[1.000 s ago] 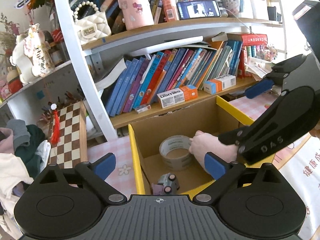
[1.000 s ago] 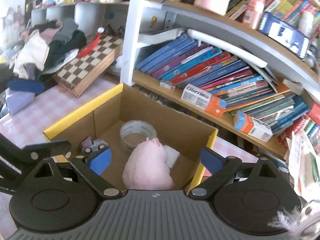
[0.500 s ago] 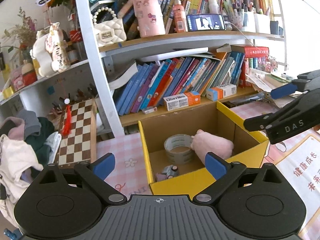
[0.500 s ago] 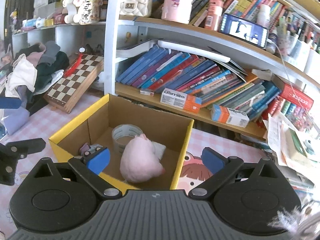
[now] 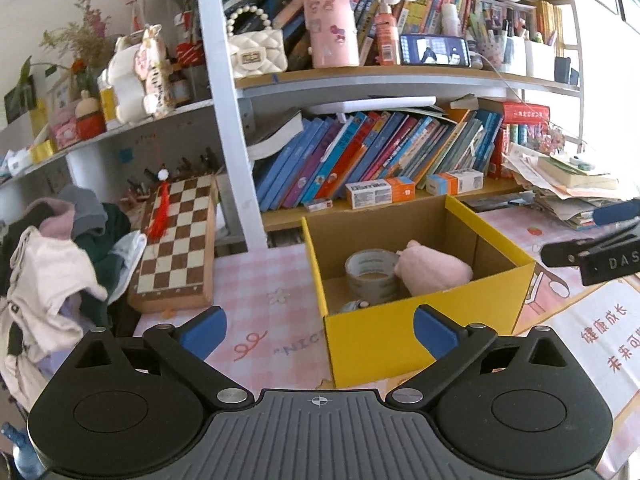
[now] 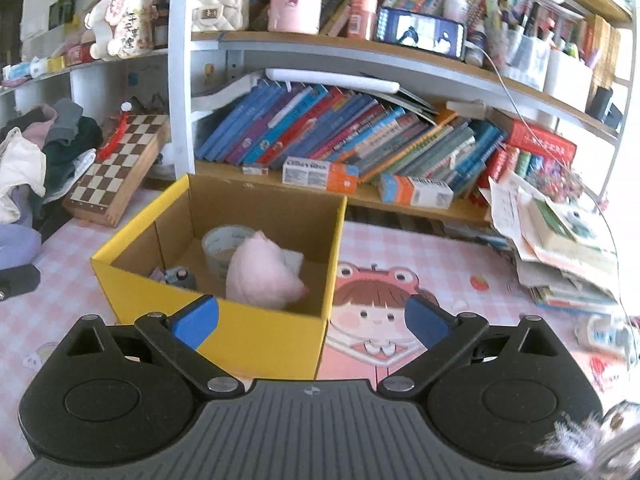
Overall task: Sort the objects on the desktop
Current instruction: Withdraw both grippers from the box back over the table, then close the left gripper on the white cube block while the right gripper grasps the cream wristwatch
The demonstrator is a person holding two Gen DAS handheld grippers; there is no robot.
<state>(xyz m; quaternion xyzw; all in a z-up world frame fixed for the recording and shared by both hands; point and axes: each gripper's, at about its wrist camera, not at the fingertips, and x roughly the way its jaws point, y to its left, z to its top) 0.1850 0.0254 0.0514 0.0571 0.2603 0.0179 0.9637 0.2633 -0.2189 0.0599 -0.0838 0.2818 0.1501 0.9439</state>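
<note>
Box: yellow-rimmed cardboard box [image 6: 248,332] holds pink plush toy [image 6: 264,276], tape roll [image 5: 372,274], small toy car [image 6: 178,276].
Grippers: left gripper [image 5: 318,326] and right gripper [image 6: 312,320] both spread, empty.
Left: paper pile [image 6: 560,240] at 3 o'clock, perhaps.

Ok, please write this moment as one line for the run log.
left claw: open, empty | right claw: open, empty | yellow box: holds pink plush, tape roll, small toy | phase: between picks

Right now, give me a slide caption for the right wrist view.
Open right gripper facing a yellow box holding a pink plush, tape roll and small toy.
</note>
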